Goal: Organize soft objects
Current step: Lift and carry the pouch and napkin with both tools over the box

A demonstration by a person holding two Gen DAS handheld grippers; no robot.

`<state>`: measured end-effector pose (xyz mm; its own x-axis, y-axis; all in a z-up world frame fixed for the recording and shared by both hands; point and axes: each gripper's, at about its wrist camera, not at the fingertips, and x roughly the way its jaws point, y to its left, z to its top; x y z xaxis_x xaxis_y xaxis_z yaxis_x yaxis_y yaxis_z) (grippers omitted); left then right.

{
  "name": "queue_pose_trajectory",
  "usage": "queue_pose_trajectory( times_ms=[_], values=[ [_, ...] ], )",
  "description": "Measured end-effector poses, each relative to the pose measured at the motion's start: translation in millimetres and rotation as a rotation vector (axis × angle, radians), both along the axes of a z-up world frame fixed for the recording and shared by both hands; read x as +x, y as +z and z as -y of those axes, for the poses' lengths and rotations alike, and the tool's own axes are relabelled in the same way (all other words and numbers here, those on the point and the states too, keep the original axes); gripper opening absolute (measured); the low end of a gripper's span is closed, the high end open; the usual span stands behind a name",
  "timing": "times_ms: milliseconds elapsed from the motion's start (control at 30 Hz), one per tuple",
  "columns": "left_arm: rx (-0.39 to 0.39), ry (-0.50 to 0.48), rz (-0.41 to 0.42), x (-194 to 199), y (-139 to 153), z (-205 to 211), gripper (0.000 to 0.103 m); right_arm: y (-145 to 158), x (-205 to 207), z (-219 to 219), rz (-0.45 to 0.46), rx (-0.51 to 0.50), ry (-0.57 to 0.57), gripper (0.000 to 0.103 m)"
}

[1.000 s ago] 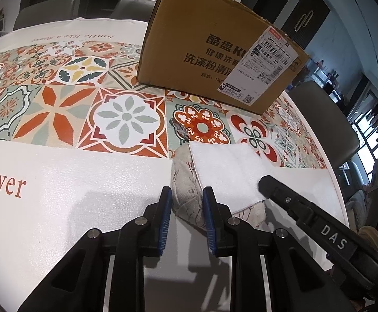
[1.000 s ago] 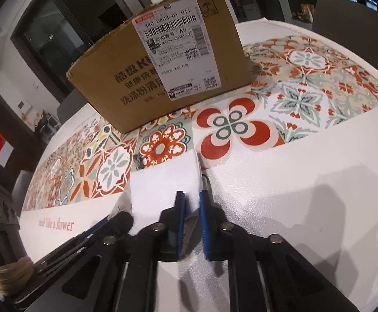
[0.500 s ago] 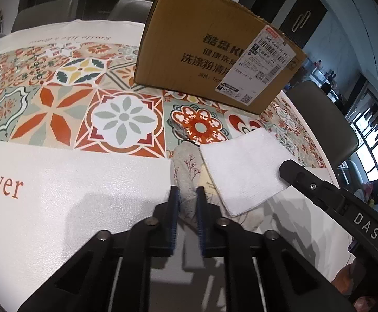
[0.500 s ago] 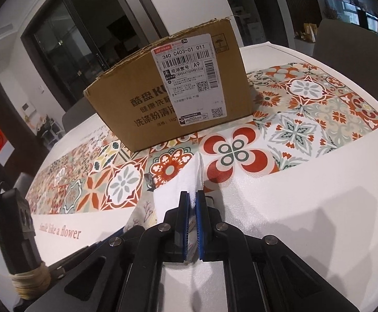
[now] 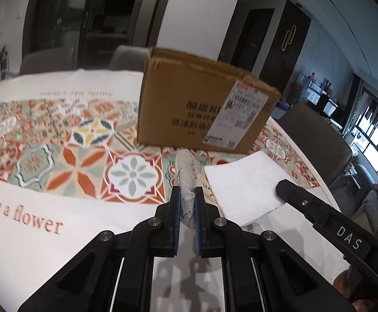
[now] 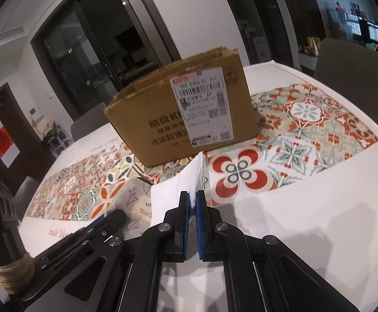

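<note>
1. pouch (image 5: 186, 176), left view: a beige printed cloth piece, and my left gripper (image 5: 187, 200) is clenched on its near edge, the fabric bunched between the blue pads. it hangs off the table (image 5: 58, 234), just ahead of the box (image 5: 189, 114). a white towel (image 5: 243, 182) spreads to its right, partly over the cloth, with my right gripper (image 5: 285, 187) at its far corner.

2. right view: my right gripper (image 6: 192, 202) is clamped on the towel's (image 6: 189, 182) edge, which stands up in a ridge between the pads. the pouch (image 6: 134, 197) shows to the left under the towel, with the left gripper (image 6: 116, 217) on it. the box (image 6: 178, 114) sits open-topped straight ahead.

3. step in hand, as i judge it: both soft pieces are gripped and lifted as one stack, on the way to the box.

4. next move calls for carrying both hands forward together, level with each other, high enough to clear the box's torn rim, then letting go over the opening.
</note>
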<state>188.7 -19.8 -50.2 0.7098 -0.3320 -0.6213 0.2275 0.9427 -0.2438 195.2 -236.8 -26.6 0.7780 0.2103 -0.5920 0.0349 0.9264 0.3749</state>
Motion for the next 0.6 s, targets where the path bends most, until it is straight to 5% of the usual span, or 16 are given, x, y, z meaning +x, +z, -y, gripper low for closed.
queue_pose_trajectory(
  times_ms=[600],
  values=[
    [0.027, 0.015, 0.209, -12.0, 61.7, -5.1, 0.011, 58.9, -12.7, -4.4, 0.164, -0.058, -0.018, 0.006]
  ],
)
